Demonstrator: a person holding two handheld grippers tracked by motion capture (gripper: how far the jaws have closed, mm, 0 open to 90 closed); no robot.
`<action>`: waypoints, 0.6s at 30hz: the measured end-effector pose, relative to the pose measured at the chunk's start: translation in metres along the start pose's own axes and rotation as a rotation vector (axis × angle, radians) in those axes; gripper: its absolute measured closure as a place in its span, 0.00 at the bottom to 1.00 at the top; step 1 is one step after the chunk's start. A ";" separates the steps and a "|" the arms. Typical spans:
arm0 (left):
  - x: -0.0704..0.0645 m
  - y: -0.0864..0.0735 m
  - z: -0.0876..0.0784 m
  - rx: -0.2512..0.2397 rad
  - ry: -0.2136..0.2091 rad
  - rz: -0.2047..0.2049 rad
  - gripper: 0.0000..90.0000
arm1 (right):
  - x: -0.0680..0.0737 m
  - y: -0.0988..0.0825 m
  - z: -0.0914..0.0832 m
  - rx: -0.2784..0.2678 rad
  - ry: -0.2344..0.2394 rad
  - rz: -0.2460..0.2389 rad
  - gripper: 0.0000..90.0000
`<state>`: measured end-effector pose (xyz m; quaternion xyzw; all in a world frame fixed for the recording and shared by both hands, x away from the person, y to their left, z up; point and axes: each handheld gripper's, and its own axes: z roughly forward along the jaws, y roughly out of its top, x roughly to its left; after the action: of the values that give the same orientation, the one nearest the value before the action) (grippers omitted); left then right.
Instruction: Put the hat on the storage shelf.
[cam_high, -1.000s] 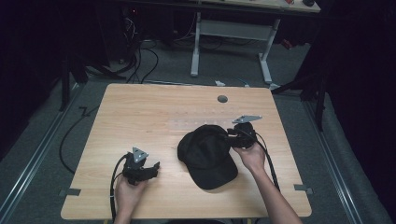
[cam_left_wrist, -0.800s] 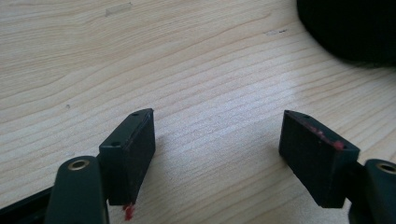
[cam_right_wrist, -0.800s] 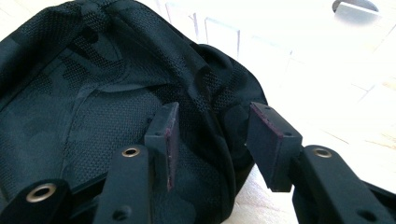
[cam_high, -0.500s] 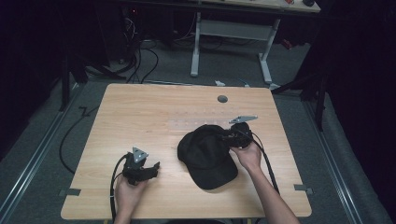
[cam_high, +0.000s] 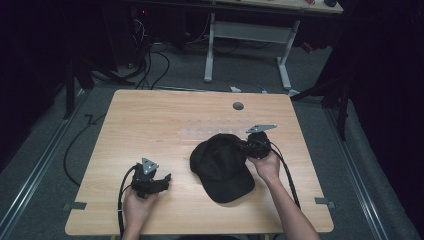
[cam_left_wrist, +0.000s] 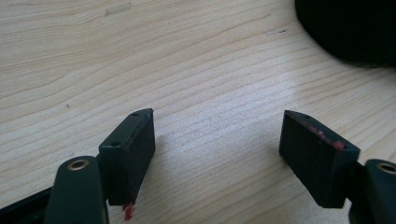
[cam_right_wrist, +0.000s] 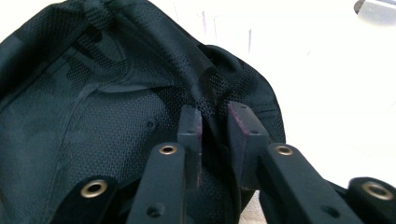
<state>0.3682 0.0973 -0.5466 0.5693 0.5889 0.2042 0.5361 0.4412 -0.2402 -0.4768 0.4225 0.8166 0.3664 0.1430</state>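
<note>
A black mesh-backed cap (cam_high: 222, 165) lies on the wooden table (cam_high: 165, 120), its brim toward the near edge. At the rear right of the crown, my right gripper (cam_high: 245, 147) has just been closing its jaws. In the right gripper view a raised fold of the cap (cam_right_wrist: 93, 116) is pinched between the pads of the right gripper (cam_right_wrist: 215, 112). My left gripper (cam_high: 162, 181) rests low on the table to the left of the cap, apart from it. In the left gripper view, the left gripper (cam_left_wrist: 217, 130) stands open over bare wood, with the cap's edge (cam_left_wrist: 345, 28) at the upper right.
A round cable hole (cam_high: 238, 106) is in the table's far side, and a strip of clear tape (cam_high: 210, 133) lies just beyond the cap. A white-legged desk (cam_high: 250, 30) stands behind the table, with cables on the floor at left.
The right gripper has edged slightly left into the cap's rear edge. The left hand and the cap's place on the table are the same.
</note>
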 end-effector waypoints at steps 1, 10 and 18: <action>0.000 0.000 0.000 0.001 0.001 0.003 0.30 | 0.000 0.000 0.000 -0.001 0.005 -0.016 0.89; 0.000 0.000 0.000 0.001 0.001 0.003 0.30 | 0.001 -0.002 -0.002 0.004 0.032 -0.059 0.95; 0.000 0.000 0.000 0.001 0.001 0.003 0.30 | 0.003 -0.004 -0.007 -0.005 0.049 -0.109 0.97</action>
<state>0.3682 0.0973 -0.5467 0.5704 0.5882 0.2051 0.5353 0.4330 -0.2424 -0.4745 0.3677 0.8408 0.3704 0.1436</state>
